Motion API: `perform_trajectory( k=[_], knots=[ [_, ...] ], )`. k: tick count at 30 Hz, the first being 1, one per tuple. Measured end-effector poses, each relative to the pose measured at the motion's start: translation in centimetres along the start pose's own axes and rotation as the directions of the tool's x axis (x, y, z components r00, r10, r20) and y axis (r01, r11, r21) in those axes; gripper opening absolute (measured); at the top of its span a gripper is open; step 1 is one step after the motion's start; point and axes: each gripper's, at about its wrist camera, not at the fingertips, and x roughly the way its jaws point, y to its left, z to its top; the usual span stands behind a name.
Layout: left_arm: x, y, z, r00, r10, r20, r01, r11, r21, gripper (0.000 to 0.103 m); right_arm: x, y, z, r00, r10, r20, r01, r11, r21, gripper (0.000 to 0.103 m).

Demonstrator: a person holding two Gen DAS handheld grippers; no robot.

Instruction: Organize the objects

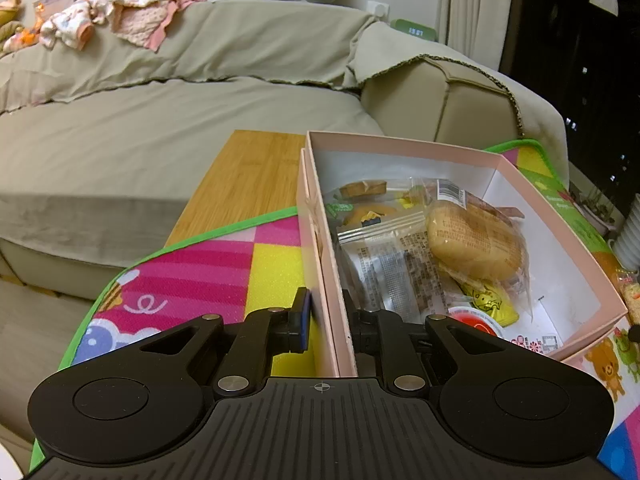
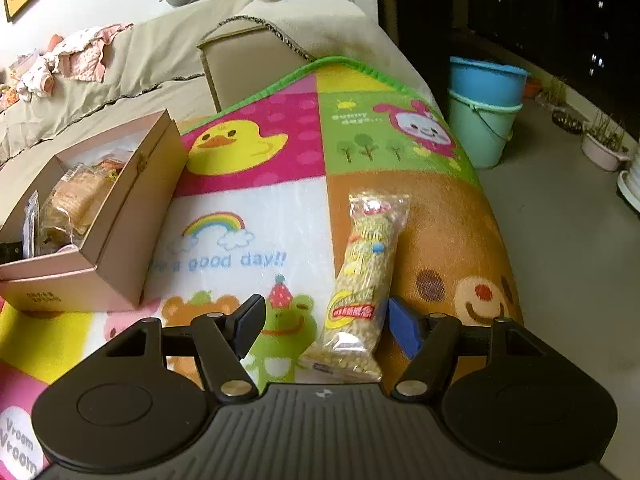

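A pink cardboard box (image 1: 400,148) sits on a colourful cartoon play mat (image 1: 240,264) and holds several wrapped snacks, among them a bun in clear wrap (image 1: 476,240). My left gripper (image 1: 332,320) is shut on the box's near left wall, one finger outside and one inside. In the right wrist view the same box (image 2: 132,216) lies at the left. A long clear packet of yellowish snack (image 2: 368,256) lies on the mat (image 2: 256,168). My right gripper (image 2: 326,328) is open around the packet's near end; the blue right pad is close beside it, the left finger stands apart.
A beige sofa (image 1: 180,92) with baby clothes (image 1: 120,12) runs behind the mat. A wooden tabletop (image 1: 248,176) shows beyond the mat's edge. Two stacked buckets (image 2: 484,108) and plant pots (image 2: 604,144) stand on the floor to the right.
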Motion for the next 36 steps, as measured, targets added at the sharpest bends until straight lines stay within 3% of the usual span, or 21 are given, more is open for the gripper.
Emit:
perform_trajectory(
  k=[5, 8, 10, 12, 21, 29, 36],
  knots=[
    [0.0, 0.0, -0.1, 1.000, -0.003, -0.002, 0.003, 1.000, -0.005, 0.016, 1.5, -0.1, 1.1, 0.999, -0.051, 0.017, 0.051, 0.999, 0.007, 0.067],
    [0.0, 0.0, -0.1, 1.000, -0.005, -0.002, 0.005, 1.000, -0.007, 0.016, 2.5, 0.4, 1.7, 0.997, -0.072, 0.013, 0.072, 0.997, -0.029, 0.052],
    [0.0, 0.1, -0.2, 1.000, -0.010, -0.002, 0.010, 1.000, -0.010, 0.016, 2.6, 1.0, 1.8, 0.998, -0.067, 0.000, 0.067, 0.996, -0.061, 0.034],
    [0.0, 0.1, -0.2, 1.000, -0.010, -0.002, 0.010, 1.000, -0.010, 0.016, 2.1, 1.5, 1.7, 0.999, -0.047, -0.015, 0.046, 0.995, -0.085, 0.029],
    [0.0, 0.2, -0.2, 1.000, -0.010, -0.002, 0.010, 1.000, -0.014, 0.016, -3.7, 3.5, -0.2, 0.998, 0.056, -0.042, -0.060, 0.992, -0.113, 0.028],
    [0.0, 0.2, -0.1, 1.000, -0.016, -0.004, 0.016, 0.999, -0.027, 0.016, -10.3, 6.9, 0.7, 0.984, 0.169, 0.049, -0.157, 0.969, -0.191, 0.028],
    [-0.1, 0.4, -0.3, 1.000, -0.026, -0.002, 0.026, 0.999, -0.032, 0.017, -12.7, 9.8, 2.6, 0.960, 0.257, 0.109, -0.224, 0.941, -0.252, 0.023]
  ],
)
